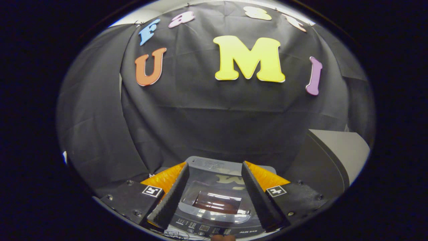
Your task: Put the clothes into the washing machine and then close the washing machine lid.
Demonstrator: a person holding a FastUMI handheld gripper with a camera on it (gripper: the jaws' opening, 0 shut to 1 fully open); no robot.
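Observation:
A small grey washing machine (214,201) stands below and between my fingers, seen from above. Its glossy lid (217,194) lies flat and shut, with a dark reddish window in it. A control panel (207,229) with small buttons runs along its near edge. My gripper (215,167) hovers above the machine, open, with nothing between the fingers. I see no clothes outside the machine; the window is too dark to show what is inside.
The booth's black cloth wall rises just behind the machine. A grey rounded object (334,160) stands to the right of the machine. A fingertip (223,237) shows at the near edge by the control panel.

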